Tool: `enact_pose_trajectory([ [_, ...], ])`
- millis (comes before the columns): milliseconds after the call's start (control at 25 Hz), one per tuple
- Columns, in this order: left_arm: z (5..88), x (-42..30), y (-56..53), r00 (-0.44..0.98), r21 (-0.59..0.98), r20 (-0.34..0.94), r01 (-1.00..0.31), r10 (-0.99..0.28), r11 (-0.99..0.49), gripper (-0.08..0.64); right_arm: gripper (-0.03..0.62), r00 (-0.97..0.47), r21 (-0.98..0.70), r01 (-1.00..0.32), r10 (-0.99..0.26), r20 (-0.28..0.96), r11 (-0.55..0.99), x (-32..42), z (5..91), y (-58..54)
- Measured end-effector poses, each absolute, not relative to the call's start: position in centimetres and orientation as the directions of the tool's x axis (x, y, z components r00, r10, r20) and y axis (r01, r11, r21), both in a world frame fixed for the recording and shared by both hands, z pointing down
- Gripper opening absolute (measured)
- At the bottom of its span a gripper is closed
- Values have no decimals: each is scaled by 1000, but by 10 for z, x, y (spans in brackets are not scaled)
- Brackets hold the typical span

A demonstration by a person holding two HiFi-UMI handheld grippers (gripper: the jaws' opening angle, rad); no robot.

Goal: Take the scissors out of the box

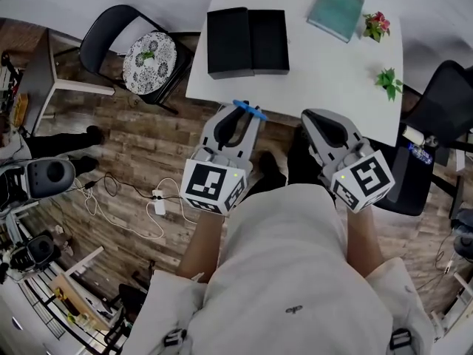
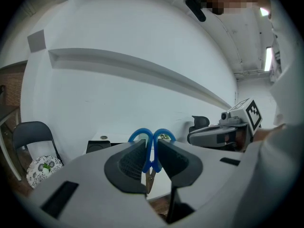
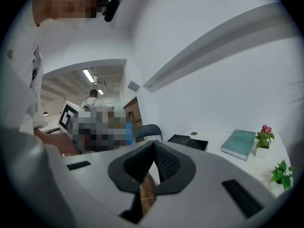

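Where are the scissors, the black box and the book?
scissors (image 1: 249,110): head view, blue handle.
black box (image 1: 268,43): head view, its right half.
book (image 1: 336,11): head view, middle of its cover.

On your bench (image 1: 318,80) the box (image 1: 247,41) lies toward the left end and the book (image 1: 335,11) to its right. Along the right edge, the rear plant (image 1: 376,25) stands behind the front plant (image 1: 388,82). A chair (image 1: 111,39) stands left of the bench. Before the near edge, your left gripper (image 1: 245,114) has the scissors (image 1: 251,110) between its fingers, outside the box. Your right gripper (image 1: 310,117) is beside it.
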State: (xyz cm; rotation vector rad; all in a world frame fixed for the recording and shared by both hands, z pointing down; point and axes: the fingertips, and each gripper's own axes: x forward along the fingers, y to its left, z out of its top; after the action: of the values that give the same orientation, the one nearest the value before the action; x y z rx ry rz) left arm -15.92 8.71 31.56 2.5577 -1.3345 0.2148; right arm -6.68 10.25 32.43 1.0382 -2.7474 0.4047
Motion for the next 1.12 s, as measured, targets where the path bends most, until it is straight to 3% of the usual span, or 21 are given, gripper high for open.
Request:
enact_pose_trajectory([
  [1120, 317, -155, 85, 593, 154, 248, -804, -766, -574, 91, 5, -752, -172, -654, -607, 259, 737, -76, 320, 99],
])
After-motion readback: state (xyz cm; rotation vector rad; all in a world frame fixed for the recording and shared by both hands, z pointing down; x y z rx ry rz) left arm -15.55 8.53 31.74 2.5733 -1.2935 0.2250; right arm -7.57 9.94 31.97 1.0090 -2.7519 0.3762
